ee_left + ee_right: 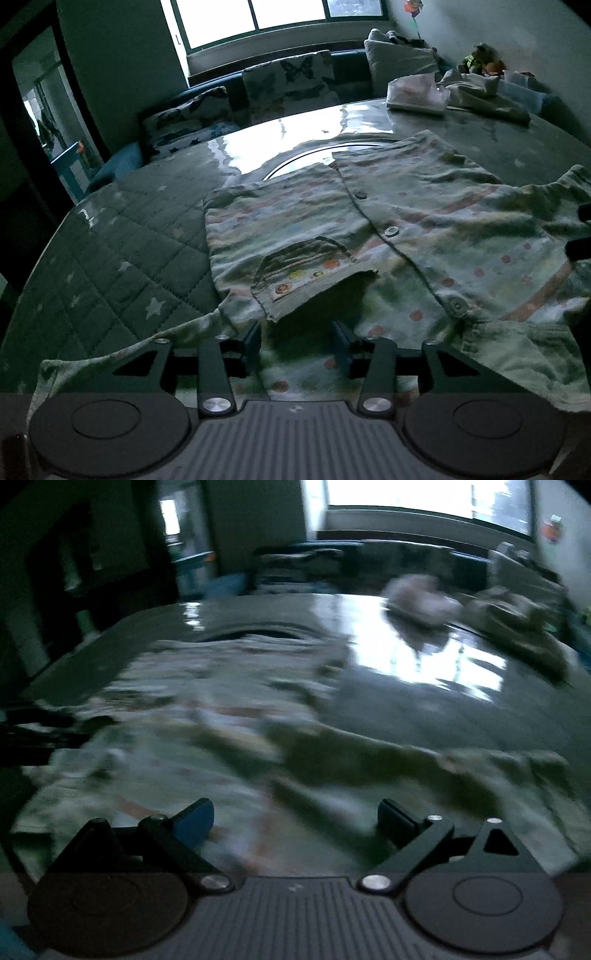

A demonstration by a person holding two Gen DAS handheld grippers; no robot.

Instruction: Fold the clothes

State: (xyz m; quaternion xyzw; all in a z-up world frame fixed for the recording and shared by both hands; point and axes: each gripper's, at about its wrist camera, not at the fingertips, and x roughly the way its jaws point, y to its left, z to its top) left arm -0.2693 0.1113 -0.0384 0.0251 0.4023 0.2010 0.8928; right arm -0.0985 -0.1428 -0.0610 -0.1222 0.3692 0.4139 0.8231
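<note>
Item: buttoned, dotted cardigan [406, 236], spread flat at frame centre on quilted table cover [122, 258], ready for folding. Left gripper [299, 343]: parted, cloth beneath, unpinched. Right gripper [295, 821]: wide, empty; view blurred.

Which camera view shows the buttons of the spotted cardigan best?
The left wrist view. It is sharp, and three buttons run down the front of the cardigan, clearly lit. The right wrist view is blurred: it shows the same cardigan only as smeared pale cloth, and no button can be made out.
</note>
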